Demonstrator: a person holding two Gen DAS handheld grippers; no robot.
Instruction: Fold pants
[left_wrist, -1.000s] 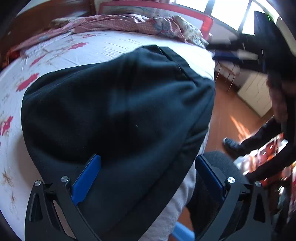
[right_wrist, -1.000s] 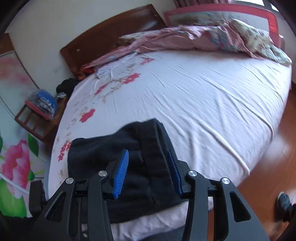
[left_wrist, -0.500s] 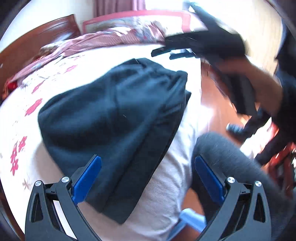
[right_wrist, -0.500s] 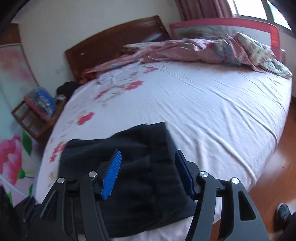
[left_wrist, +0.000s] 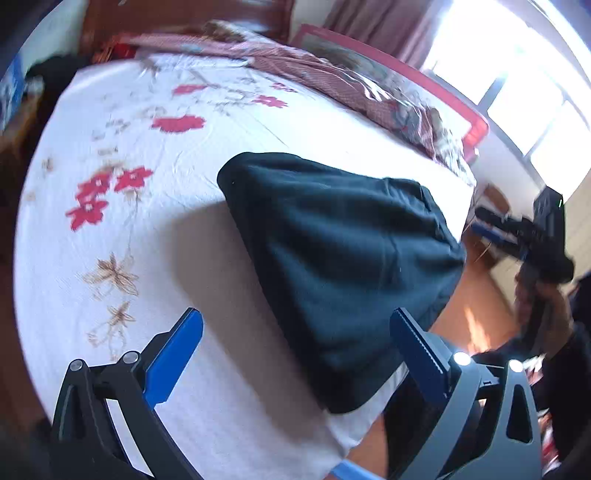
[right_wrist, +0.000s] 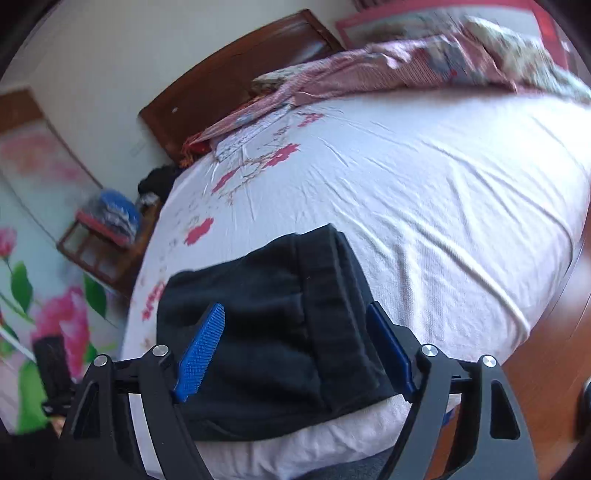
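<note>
The black pants (left_wrist: 343, 258) lie folded in a compact bundle at the near edge of the bed; they also show in the right wrist view (right_wrist: 280, 325). My left gripper (left_wrist: 295, 350) is open and empty, held above the bundle's near left side, clear of the cloth. My right gripper (right_wrist: 295, 347) is open and empty, hovering above the bundle with its blue fingers (right_wrist: 201, 350) wide apart. In the left wrist view the right gripper (left_wrist: 517, 236) hangs in the air off the bed's right side.
The bed (right_wrist: 424, 177) has a white sheet with red flowers. A pink quilt (right_wrist: 388, 62) is bunched at the far side by the wooden headboard (right_wrist: 229, 85). A bedside stand (right_wrist: 99, 243) is at left. Wooden floor (left_wrist: 476, 306) lies right of the bed.
My left gripper has swung left and pulled back, so the pants now sit right of centre. My right gripper has opened wider and backed off from the bundle.
</note>
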